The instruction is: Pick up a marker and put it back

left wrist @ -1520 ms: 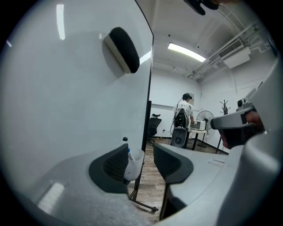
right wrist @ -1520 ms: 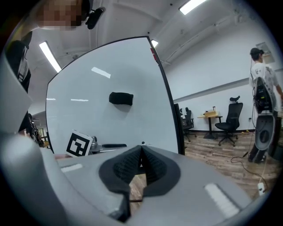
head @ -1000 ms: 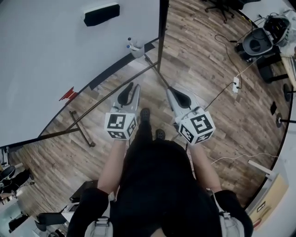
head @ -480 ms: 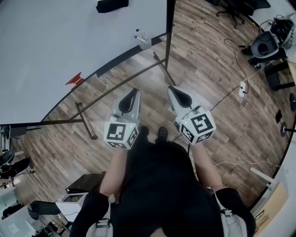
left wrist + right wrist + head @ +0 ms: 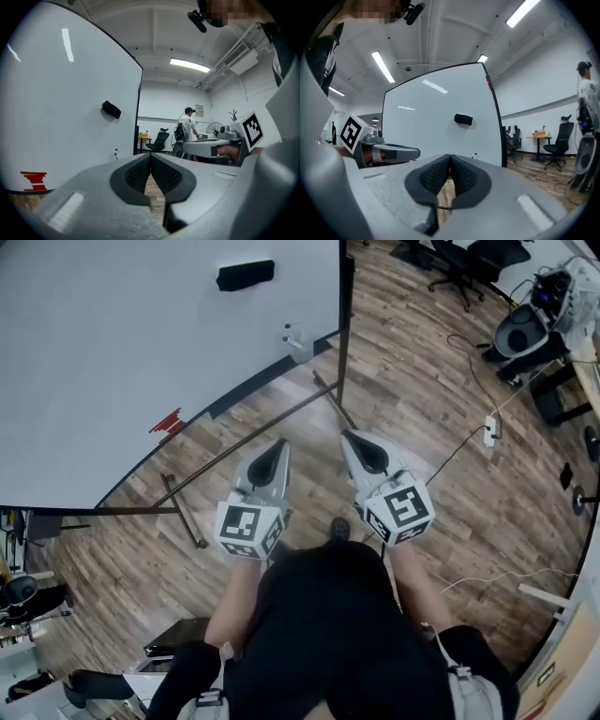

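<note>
A small cup of markers (image 5: 296, 341) hangs at the lower right edge of the whiteboard (image 5: 122, 362), with a black eraser (image 5: 246, 276) stuck higher up. In the head view my left gripper (image 5: 279, 443) and right gripper (image 5: 350, 438) are held side by side above the wooden floor, well short of the cup. Both are shut with nothing between the pads. The left gripper view shows its jaws (image 5: 150, 157) pressed together, with the cup (image 5: 116, 153) far off. In the right gripper view its jaws (image 5: 450, 159) are also together, the cup (image 5: 476, 155) tiny beyond them.
The whiteboard stands on a dark metal frame (image 5: 234, 448) with feet on the floor. Office chairs (image 5: 455, 257), a power strip with cable (image 5: 487, 432) and equipment (image 5: 525, 324) lie to the right. A person (image 5: 188, 125) stands far back in the room.
The left gripper's jaws have come together. The whiteboard, eraser and marker cup have shifted right and lower in the head view. Both grippers stay side by side.
</note>
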Available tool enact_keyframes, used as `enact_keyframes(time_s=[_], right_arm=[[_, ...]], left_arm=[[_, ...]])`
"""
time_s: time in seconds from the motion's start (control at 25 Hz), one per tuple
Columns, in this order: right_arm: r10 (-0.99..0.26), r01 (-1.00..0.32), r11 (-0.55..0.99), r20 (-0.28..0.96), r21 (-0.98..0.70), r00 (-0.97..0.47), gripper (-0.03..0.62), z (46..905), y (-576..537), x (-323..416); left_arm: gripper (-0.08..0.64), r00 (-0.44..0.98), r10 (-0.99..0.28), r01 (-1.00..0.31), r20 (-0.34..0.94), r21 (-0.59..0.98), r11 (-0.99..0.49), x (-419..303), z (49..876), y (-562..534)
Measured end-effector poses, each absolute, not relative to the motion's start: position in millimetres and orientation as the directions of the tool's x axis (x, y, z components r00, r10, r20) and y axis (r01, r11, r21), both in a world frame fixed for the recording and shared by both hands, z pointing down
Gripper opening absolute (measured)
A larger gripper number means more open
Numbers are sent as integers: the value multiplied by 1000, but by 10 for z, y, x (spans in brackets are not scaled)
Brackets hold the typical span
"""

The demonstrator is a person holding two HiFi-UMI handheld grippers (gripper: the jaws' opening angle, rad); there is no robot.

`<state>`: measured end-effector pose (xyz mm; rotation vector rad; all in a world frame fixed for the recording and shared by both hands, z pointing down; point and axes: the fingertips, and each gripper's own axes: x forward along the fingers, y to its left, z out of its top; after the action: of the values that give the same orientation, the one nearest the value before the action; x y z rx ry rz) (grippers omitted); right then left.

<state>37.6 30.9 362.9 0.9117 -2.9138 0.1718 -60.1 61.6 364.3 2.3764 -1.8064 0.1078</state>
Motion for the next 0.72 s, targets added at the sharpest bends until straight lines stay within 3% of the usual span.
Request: enact_keyframes(time_s=[0.72], right_arm=[[-507,-510,860,95,-13,-857,2,3505,555,232]], left_arm=[[11,278,-953,-958,121,105,-266,-619,3523,777]])
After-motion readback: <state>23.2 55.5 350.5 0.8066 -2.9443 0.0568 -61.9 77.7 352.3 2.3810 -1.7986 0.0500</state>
